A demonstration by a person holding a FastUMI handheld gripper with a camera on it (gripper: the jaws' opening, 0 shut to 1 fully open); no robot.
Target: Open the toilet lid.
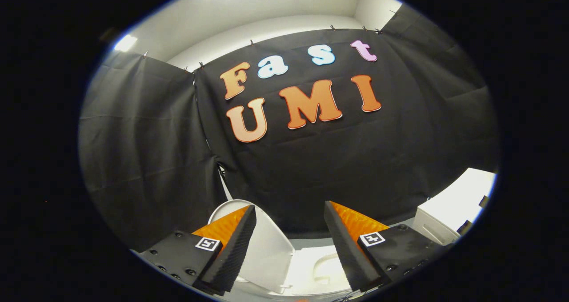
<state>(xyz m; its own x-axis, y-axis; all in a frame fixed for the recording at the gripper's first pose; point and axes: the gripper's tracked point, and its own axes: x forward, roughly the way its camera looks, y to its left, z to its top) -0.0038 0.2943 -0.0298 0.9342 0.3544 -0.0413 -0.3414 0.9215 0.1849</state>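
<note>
The white toilet lid (269,244) stands raised, tilted up behind the left finger and reaching into the gap between the fingers. Beside it, between the fingers and low down, lies the white seat and bowl rim (318,268). My gripper (289,215) is open, its two fingers wide apart with nothing pressed between them. It hovers just above and in front of the toilet, pointing at the booth's black cloth wall.
A white box-like unit (449,211) stands to the right, beyond the right finger. Black cloth (146,159) hangs behind and to the left of the toilet. A white wall and ceiling lights sit above the cloth.
</note>
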